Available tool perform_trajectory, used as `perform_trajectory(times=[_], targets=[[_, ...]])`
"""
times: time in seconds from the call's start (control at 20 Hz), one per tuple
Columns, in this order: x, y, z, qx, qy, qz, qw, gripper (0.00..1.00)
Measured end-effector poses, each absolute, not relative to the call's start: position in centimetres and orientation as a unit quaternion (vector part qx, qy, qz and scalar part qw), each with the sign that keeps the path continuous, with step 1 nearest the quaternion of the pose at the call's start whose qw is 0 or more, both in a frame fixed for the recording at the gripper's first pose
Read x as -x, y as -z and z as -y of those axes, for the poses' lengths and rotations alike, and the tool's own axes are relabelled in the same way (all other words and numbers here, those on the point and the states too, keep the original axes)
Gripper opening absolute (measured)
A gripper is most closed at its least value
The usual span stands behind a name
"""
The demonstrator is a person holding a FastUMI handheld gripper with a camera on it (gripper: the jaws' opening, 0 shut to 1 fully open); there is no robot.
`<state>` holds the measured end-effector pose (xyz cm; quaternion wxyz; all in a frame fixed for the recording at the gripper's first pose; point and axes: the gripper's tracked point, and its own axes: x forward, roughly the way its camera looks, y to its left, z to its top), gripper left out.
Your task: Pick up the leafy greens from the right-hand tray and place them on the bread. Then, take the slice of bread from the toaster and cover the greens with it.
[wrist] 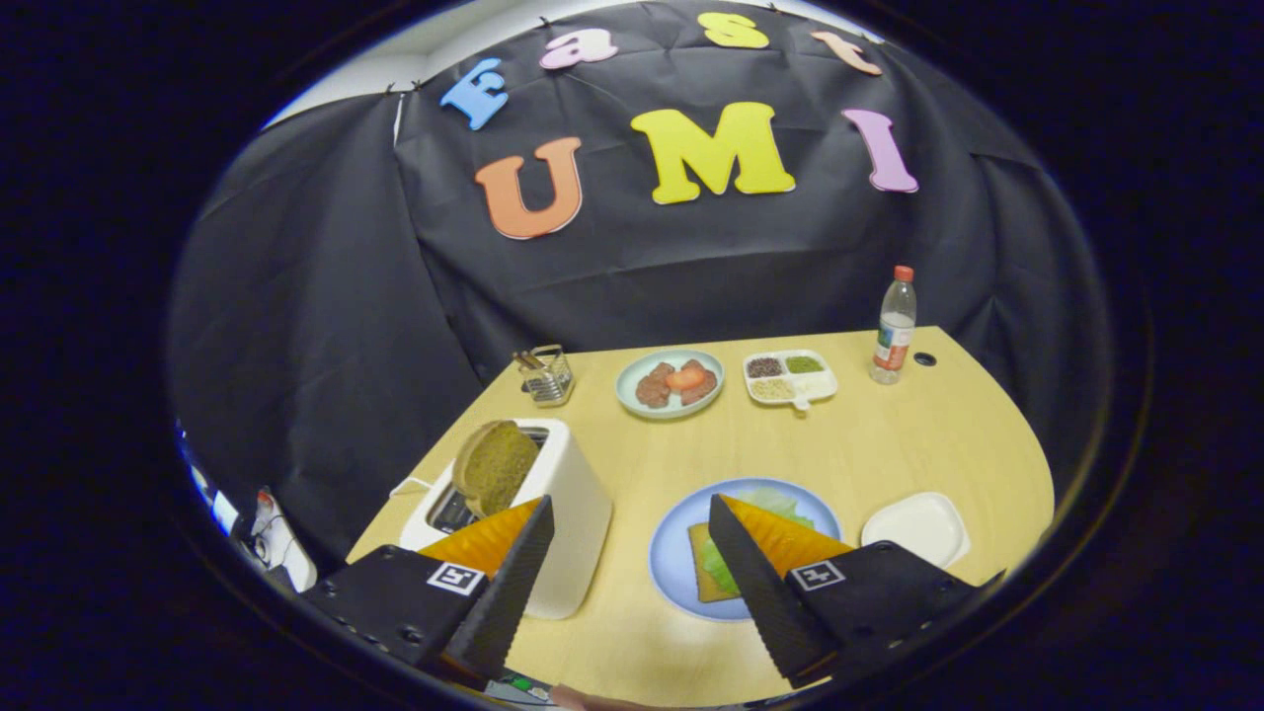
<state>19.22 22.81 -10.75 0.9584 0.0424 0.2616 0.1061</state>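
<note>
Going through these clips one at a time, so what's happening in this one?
A person is building a sandwich with a handheld gripper, whose fingers are open and holding nothing. The leafy greens already lie on the bread on the blue plate, and the white tray beside it holds no greens. The second slice of bread still stands in the toaster, just ahead of the left finger, so that step is not yet done.

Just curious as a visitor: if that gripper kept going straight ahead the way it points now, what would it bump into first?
Probably bare table. The open gripper points between the toaster and the blue plate; farther on sits the plate of meat. Depth is hard to judge.
</note>
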Motion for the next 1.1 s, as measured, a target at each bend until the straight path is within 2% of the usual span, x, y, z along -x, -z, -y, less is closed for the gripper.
perform_trajectory(times=[0.55,0.85,1.0,1.1], targets=[[-23.4,9.7,-34.1,-0.023,-0.129,-0.283,0.95,0.96],[-25.9,11.9,-35.9,0.014,-0.087,-0.293,0.952,0.95],[-26.5,13.1,-35.7,0.016,-0.063,-0.299,0.952,0.9],[-26.3,14.1,-36.5,0.022,-0.07,-0.314,0.946,0.72]])
